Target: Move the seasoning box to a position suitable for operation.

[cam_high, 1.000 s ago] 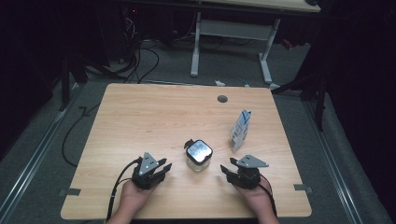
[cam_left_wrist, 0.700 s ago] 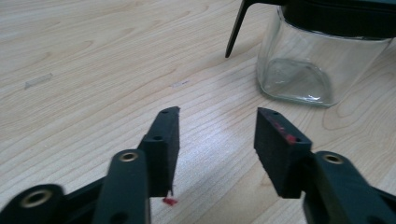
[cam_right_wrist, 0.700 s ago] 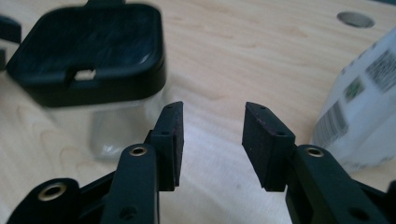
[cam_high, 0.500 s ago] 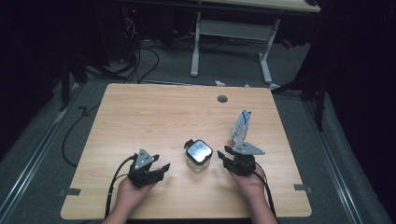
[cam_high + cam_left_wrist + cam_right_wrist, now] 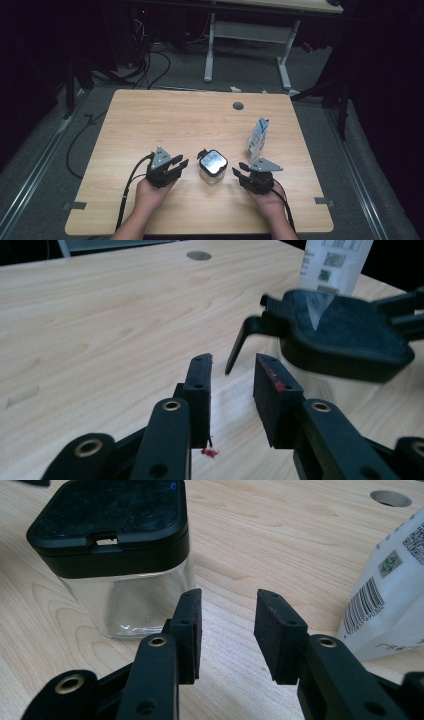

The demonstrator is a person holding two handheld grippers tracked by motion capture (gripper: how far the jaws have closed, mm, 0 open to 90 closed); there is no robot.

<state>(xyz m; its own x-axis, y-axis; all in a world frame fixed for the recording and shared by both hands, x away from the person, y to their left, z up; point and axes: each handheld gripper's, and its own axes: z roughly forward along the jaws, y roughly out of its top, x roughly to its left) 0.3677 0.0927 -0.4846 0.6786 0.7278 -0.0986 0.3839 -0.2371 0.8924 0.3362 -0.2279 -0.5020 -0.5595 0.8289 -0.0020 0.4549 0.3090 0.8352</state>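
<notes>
Left tool raised, jar latch visible

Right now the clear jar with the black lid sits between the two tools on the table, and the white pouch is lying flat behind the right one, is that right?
Not quite. The clear jar does sit between the left tool and the right tool, but the white pouch is standing upright, not lying flat. The high view shows it on end behind the right tool.

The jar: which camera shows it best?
The right gripper view: the jar is close, with its clear glass and black lid plain. The high view shows it small, from above. The left gripper view shows mostly its lid.
</notes>
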